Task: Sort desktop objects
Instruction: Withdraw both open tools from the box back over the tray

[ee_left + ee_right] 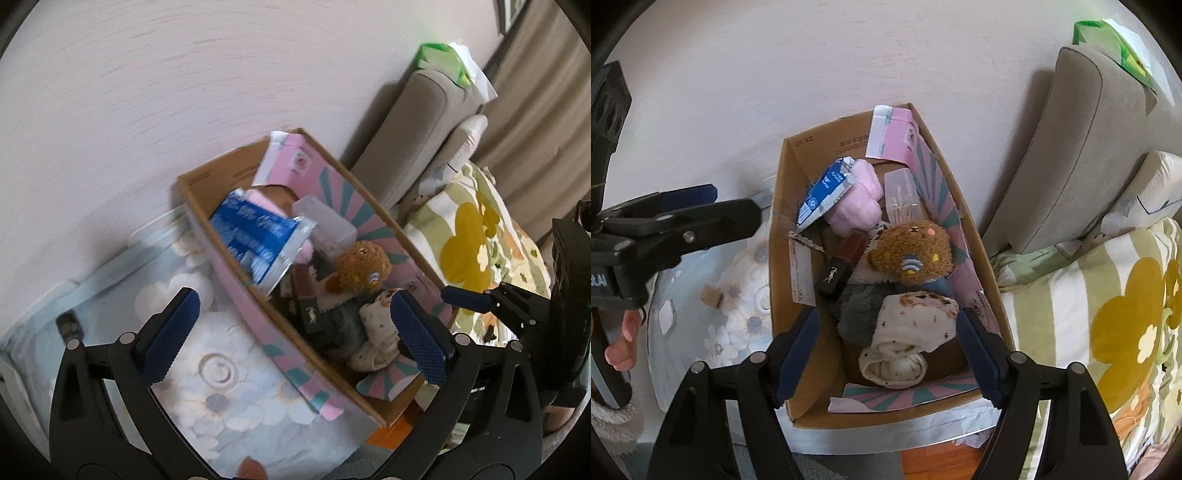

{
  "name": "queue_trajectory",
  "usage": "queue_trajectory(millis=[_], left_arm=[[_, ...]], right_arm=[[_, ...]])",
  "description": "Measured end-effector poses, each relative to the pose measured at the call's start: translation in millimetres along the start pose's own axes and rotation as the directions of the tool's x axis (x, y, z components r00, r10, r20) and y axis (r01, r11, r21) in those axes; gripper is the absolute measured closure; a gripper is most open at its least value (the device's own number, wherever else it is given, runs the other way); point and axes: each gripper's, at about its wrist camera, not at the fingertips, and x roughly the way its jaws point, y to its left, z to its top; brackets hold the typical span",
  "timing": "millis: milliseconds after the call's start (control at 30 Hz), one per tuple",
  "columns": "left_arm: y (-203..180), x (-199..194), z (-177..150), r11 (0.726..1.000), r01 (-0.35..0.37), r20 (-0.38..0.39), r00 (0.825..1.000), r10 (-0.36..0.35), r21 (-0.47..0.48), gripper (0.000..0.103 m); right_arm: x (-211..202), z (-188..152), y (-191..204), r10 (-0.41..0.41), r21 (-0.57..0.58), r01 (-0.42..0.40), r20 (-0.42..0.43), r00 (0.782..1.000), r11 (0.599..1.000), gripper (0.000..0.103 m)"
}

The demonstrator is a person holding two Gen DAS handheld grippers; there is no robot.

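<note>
Both our grippers hang empty over the box (783, 258) on the table (687, 332): left gripper (295, 332) spread wide, right gripper (890, 350) half-open above the near sock (908, 332). We should lift clear without snagging anything.

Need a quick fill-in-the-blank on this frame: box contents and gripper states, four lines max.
1. The brown plush toy lies inside the cardboard ____.
2. The fluffy bundle beside the blue and white packet is ____ in colour.
3. The left gripper has its jaws ____, with nothing gripped between them.
4. The small wooden block lies ____ the box, on the floral cloth.

Missing words: box; pink; open; outside
</note>
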Motion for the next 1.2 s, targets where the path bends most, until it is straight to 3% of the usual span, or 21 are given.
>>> queue_trajectory(millis=[300, 600, 833, 1000, 1100, 1200], left_arm=[[57.2, -31.0, -26.7, 0.988, -0.048, 0.029, 0.998, 0.053, -0.147, 0.000], [128.9, -72.7, -73.9, 0.940, -0.134, 0.052, 0.986, 0.158, -0.313, 0.000], [181.3, -112.5, -121.5, 0.867, -0.182, 0.072, 0.968, 0.242, -0.465, 0.001], [206.8, -141.7, -157.2, 0.808, -0.258, 0.072, 0.936, 0.346, -0.529, 0.001], [222.9, -148.9, -177.8, 0.770, -0.288, 0.054, 0.922, 0.385, -0.570, 0.000], [239.8, -143.9, -204.3, 0.732, -0.302, 0.012, 0.921, 0.390, -0.611, 0.001]], right_arm=[[-15.4, 3.3, 33.7, 0.044, -0.088, -0.039, 0.057, 0.997, 0.995, 0.030], [-14.7, 11.2, 82.7, 0.139, -0.185, -0.124, 0.071, 0.988, 0.975, 0.030], [-8.3, 16.4, 122.0, 0.188, -0.285, -0.164, 0.057, 0.981, 0.944, 0.030], [-7.1, 18.4, 146.7, 0.240, -0.330, -0.209, 0.057, 0.969, 0.921, 0.030], [-0.6, 16.4, 159.0, 0.258, -0.352, -0.225, 0.050, 0.965, 0.909, 0.030], [12.9, 9.5, 168.8, 0.263, -0.368, -0.232, 0.036, 0.964, 0.901, 0.030]])
